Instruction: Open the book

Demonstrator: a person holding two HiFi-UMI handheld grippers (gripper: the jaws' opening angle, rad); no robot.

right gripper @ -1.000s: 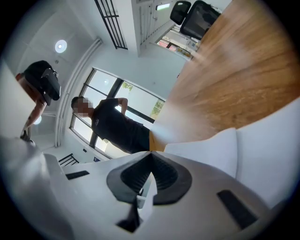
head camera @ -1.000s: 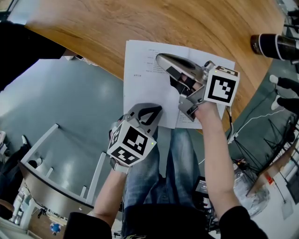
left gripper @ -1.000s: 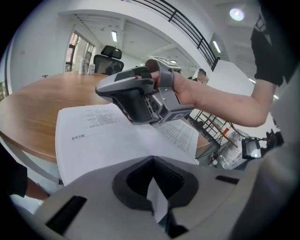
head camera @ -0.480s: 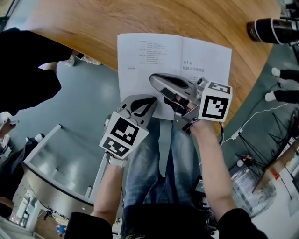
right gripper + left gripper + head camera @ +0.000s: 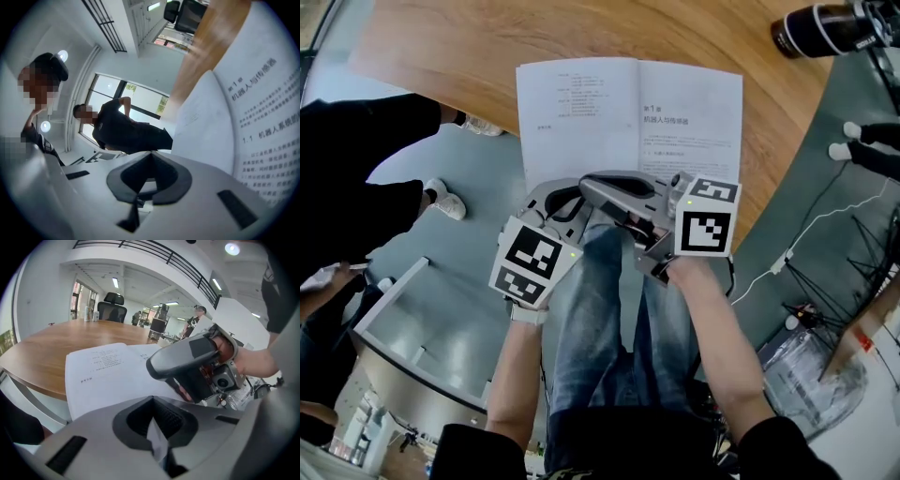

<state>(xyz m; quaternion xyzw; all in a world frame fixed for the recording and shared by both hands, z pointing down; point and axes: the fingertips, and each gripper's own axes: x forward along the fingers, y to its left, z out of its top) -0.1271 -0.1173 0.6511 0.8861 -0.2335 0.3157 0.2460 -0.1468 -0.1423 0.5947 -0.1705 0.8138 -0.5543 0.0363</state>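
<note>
At the near left, the left gripper (image 5: pixel 561 199) has its fingers clamped on the near edge of the book (image 5: pixel 581 112), which lies on the near rim of the counter (image 5: pixel 487 47) and partly hangs over it. Both printed pages are now flat and uncovered, where a moment ago the right gripper (image 5: pixel 592 183) lay across them. This one, fingers together and empty, has drawn back near, just beside the left one, so I judge the opening is practically done.
</note>
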